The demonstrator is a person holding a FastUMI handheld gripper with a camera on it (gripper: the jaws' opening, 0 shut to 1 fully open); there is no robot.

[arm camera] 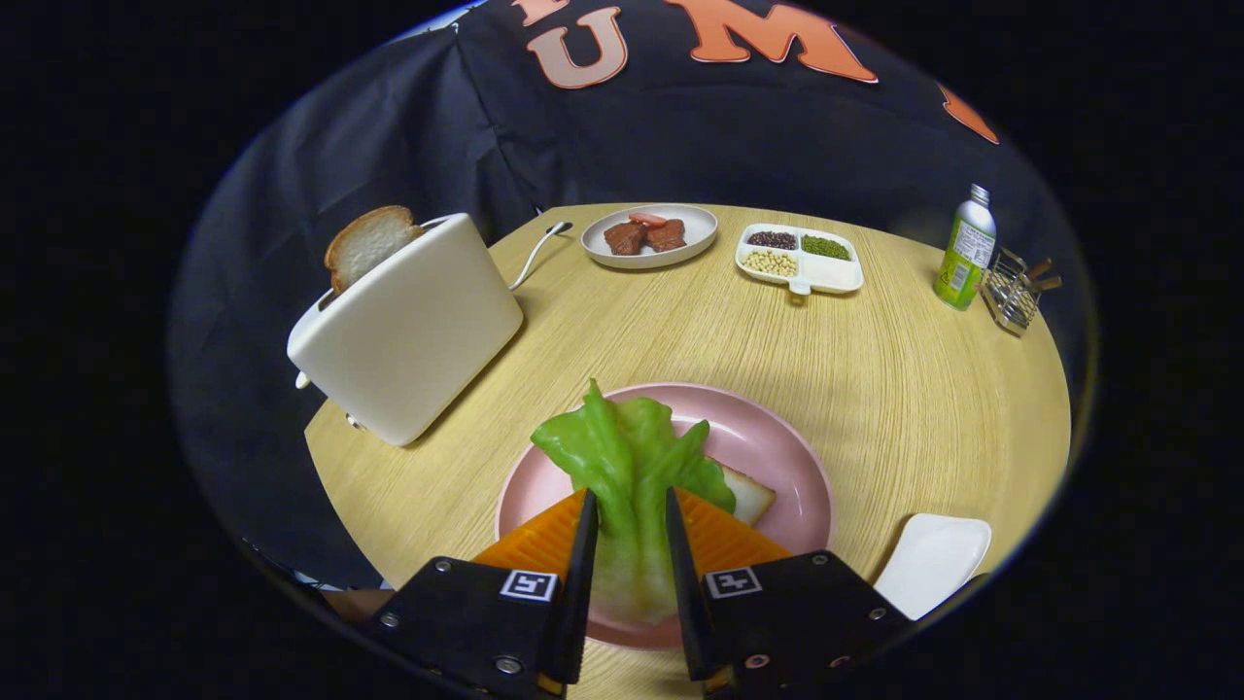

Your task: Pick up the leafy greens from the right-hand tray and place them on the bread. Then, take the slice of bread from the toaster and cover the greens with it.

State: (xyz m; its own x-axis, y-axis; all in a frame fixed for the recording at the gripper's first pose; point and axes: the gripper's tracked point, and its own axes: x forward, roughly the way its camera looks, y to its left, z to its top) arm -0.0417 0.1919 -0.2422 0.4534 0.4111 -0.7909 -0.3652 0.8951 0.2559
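**Greens held over the pink plate**

Gripper view: one gripper [630, 530] has both fingers pressed on the stalk of one bunch of greens [627, 457], which stands up between them above the pink plate [777, 457]. One bread slice [748, 494] lies on that plate, its corner showing just right of the greens; whether the leaves touch it cannot be told. A second slice [364, 243] sticks up from the one toaster [408, 326], which stands at the table's left edge, its cord [539, 248] trailing toward the far side.

Beyond the plate, well apart, are one round dish [695, 233] with two brown pieces and a red bit, and one divided tray [836, 272] with three filled sections. Near the far right edge stand one bottle [965, 253] and one wire rack [1013, 292], close together. One white tray [933, 559] lies at the near right edge, just beside the plate.

The table [875, 369] is bare between the plate and the far dishes, and between the plate and the toaster.
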